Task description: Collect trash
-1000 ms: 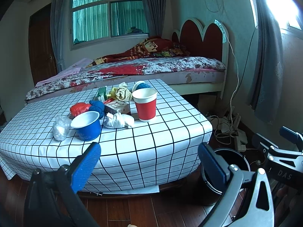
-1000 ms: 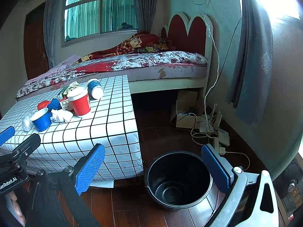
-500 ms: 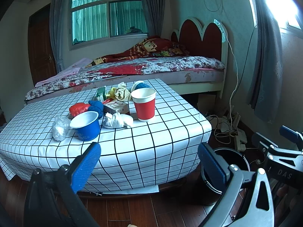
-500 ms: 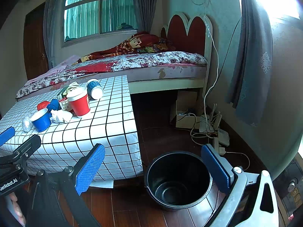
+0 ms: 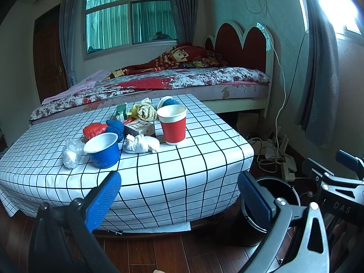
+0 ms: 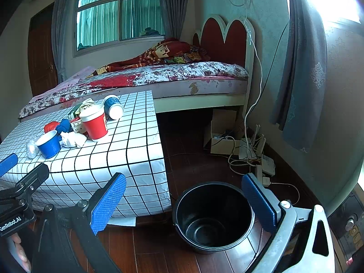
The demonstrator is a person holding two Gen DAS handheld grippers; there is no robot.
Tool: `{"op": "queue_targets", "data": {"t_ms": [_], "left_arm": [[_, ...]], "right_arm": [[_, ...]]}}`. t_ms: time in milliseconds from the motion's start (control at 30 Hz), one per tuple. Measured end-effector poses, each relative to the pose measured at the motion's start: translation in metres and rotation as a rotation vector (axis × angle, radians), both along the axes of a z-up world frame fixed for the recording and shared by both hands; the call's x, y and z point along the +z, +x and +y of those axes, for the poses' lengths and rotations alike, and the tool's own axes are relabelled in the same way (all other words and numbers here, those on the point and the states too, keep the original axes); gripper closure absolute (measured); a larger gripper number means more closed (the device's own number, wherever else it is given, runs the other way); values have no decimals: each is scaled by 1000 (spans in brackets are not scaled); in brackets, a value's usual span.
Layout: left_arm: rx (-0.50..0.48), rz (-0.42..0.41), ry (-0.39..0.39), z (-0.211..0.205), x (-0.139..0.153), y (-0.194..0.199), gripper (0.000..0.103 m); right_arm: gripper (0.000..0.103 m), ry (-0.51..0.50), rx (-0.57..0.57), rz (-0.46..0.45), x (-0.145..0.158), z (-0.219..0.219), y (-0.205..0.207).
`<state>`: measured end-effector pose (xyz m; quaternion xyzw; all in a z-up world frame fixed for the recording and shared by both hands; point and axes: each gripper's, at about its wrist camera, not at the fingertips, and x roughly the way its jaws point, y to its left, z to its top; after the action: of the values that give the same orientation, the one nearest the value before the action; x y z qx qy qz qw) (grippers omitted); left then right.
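**Trash untouched, both grippers idle**

Litter is heaped on the checked tablecloth [image 5: 173,159]: a red paper cup [image 5: 174,124], a blue cup [image 5: 103,150], crumpled tissue [image 5: 142,143] and a plastic wad [image 5: 72,152]. Almost nothing is seen to have changed over the last second; only a slight drift of view is noted. The left gripper [image 5: 179,201] and right gripper [image 6: 184,202] are held wide apart, empty, short of the table. The black bin [image 6: 212,216] stands empty on the floor beside it, so collection is judged not yet begun.
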<state>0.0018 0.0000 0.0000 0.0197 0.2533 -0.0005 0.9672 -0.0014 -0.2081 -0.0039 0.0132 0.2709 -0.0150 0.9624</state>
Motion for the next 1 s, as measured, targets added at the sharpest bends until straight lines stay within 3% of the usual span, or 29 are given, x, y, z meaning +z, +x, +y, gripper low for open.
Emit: {"op": "queue_targets", "data": {"t_ms": [700, 1000], "left_arm": [[0, 6, -4, 1, -6, -4, 1], [26, -12, -10, 19, -5, 0, 0]], "right_arm": [[1, -3, 9, 1, -1, -1, 0], [1, -5, 93, 14, -5, 15, 11]]}}
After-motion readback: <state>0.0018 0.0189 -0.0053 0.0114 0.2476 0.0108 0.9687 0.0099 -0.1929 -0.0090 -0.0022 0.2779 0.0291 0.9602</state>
